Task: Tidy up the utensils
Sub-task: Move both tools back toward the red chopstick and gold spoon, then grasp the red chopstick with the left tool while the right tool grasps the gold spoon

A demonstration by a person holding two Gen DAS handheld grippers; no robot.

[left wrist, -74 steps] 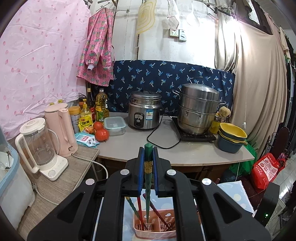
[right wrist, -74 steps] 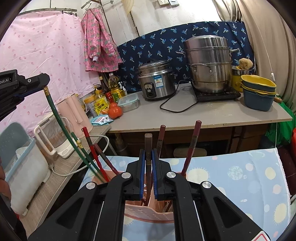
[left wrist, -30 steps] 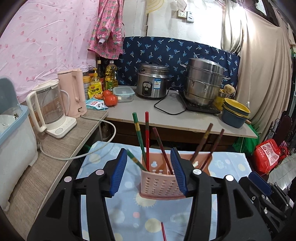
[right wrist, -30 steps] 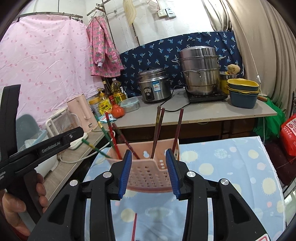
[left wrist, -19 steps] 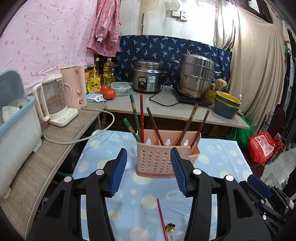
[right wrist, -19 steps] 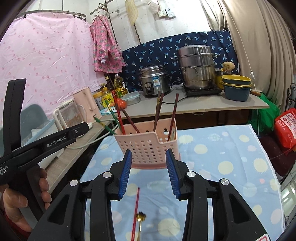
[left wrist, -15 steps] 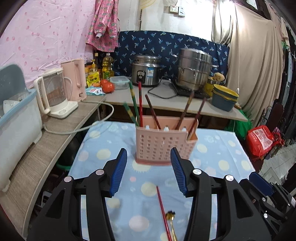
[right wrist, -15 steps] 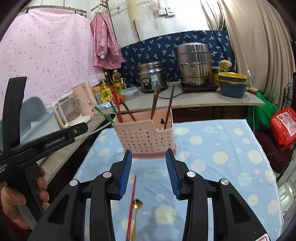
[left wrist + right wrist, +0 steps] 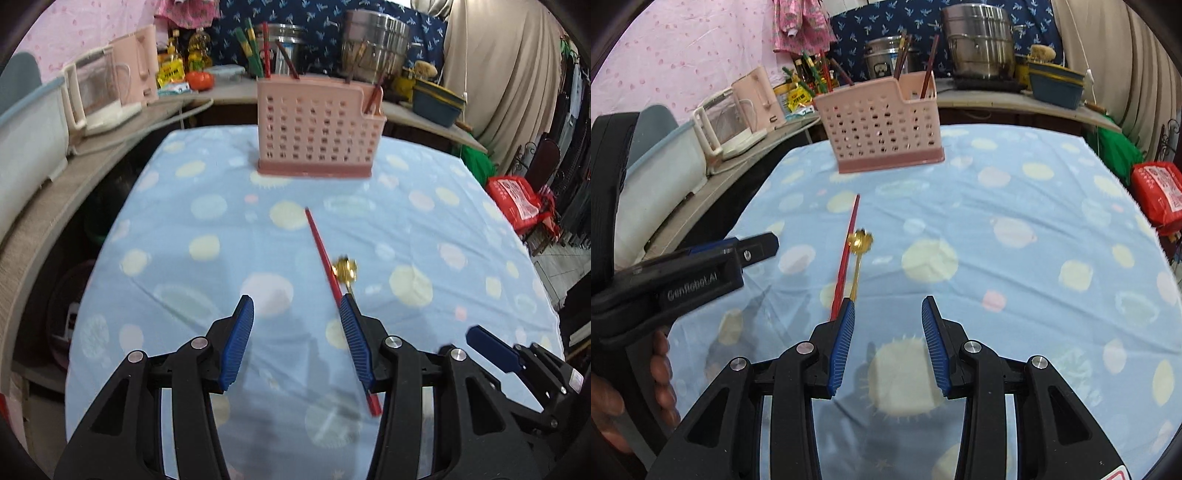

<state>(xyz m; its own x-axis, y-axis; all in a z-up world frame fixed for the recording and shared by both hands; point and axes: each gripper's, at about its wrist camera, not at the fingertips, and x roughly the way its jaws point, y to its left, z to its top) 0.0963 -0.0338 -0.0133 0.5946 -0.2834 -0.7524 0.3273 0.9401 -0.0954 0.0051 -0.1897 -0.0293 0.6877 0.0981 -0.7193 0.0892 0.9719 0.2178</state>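
I hold my left gripper (image 9: 295,338) and right gripper (image 9: 886,341) above the blue cloth with pale dots (image 9: 1034,206), both with jaws apart and nothing in them, ready to pick things up. A long red chopstick (image 9: 325,258) and a small gold metal spoon (image 9: 860,242) lie side by side near the pink plastic basket with holes (image 9: 317,129), on my side of it. More sticks stand in that basket so they stay tidy. I can read "GenRobot.AI" on the left gripper's side
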